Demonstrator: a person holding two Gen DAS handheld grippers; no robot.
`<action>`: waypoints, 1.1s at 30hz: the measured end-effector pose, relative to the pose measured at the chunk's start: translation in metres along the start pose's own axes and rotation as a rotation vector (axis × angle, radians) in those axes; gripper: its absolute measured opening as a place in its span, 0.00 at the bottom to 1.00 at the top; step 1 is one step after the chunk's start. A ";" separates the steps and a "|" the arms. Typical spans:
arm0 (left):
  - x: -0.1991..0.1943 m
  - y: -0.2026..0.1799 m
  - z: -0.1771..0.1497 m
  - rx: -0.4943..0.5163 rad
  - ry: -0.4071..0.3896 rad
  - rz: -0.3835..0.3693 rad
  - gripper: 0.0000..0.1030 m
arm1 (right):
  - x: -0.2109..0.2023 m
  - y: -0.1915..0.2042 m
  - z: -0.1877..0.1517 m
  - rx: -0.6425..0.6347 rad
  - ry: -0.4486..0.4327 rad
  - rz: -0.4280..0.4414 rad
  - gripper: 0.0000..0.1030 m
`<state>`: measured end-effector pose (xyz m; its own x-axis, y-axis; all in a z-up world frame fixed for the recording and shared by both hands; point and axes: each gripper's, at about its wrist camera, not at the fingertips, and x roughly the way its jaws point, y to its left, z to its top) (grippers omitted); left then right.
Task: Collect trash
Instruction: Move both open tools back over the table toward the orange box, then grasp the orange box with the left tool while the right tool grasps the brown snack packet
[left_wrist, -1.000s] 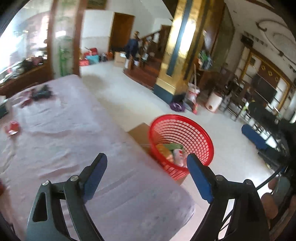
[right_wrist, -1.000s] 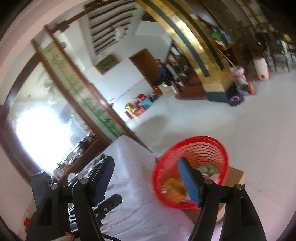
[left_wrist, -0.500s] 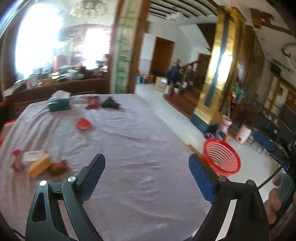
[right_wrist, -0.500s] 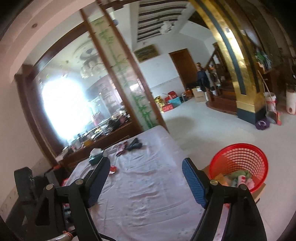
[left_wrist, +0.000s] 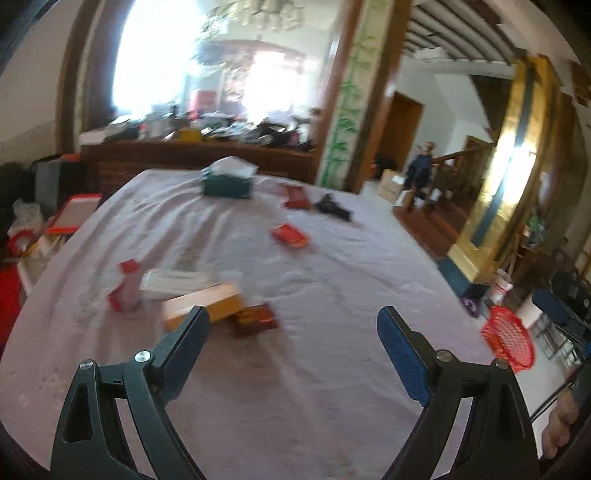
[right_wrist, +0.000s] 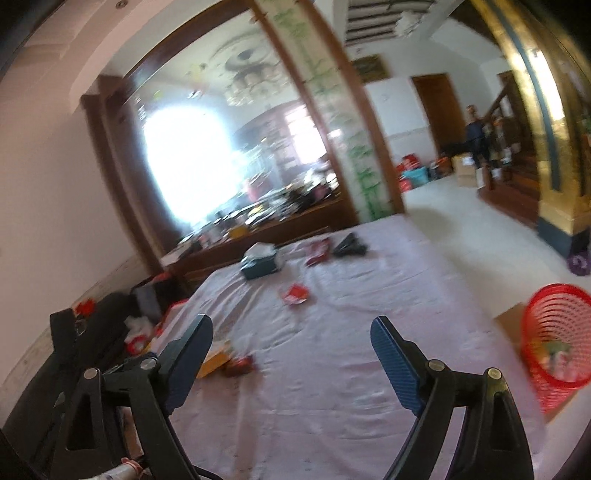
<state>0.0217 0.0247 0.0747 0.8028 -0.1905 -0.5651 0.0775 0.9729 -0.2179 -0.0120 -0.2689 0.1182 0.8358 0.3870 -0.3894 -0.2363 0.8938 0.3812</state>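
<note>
My left gripper (left_wrist: 291, 332) has its blue-padded jaws standing wide apart with nothing between them, hanging over the table draped in a wrinkled pale lilac cloth (left_wrist: 332, 266). My right gripper (right_wrist: 291, 347) is likewise empty, and its jaws are opening wider.

The trash lies scattered across the cloth. Seen from the left gripper, a long yellow-orange cardboard box (left_wrist: 201, 304) sits at about 10 o'clock, just beyond the left jaw tip, with a small dark red packet (left_wrist: 255, 319) touching its right end. Further toward 10 o'clock lie a flat white paper pack (left_wrist: 173, 282) and a small red-and-white carton (left_wrist: 125, 286), close together. At 12 o'clock, mid-table, is a flat red-orange wrapper (left_wrist: 289, 235). Near the far edge stand a dark green tissue box with white tissue on top (left_wrist: 228, 181), a red packet (left_wrist: 297, 196) and a black object (left_wrist: 334, 207), too blurred to identify.

The round red plastic mesh basket (right_wrist: 556, 338) stands off the table's right side at 3 o'clock, resting on a brown cardboard box (right_wrist: 511, 323), with some trash inside it. The picture is motion-blurred.
</note>
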 end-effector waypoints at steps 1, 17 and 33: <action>0.003 0.016 0.000 -0.017 0.013 0.012 0.88 | 0.012 0.004 -0.003 -0.006 0.027 0.018 0.88; 0.070 0.101 0.010 -0.005 0.107 0.034 0.88 | 0.195 0.025 -0.054 0.072 0.412 0.254 0.83; 0.130 0.136 0.021 -0.048 0.262 0.005 0.88 | 0.326 0.037 -0.095 0.142 0.687 0.216 0.68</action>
<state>0.1496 0.1352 -0.0118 0.6218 -0.2188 -0.7520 0.0407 0.9679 -0.2479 0.2046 -0.0877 -0.0745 0.2680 0.6477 -0.7132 -0.2550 0.7616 0.5958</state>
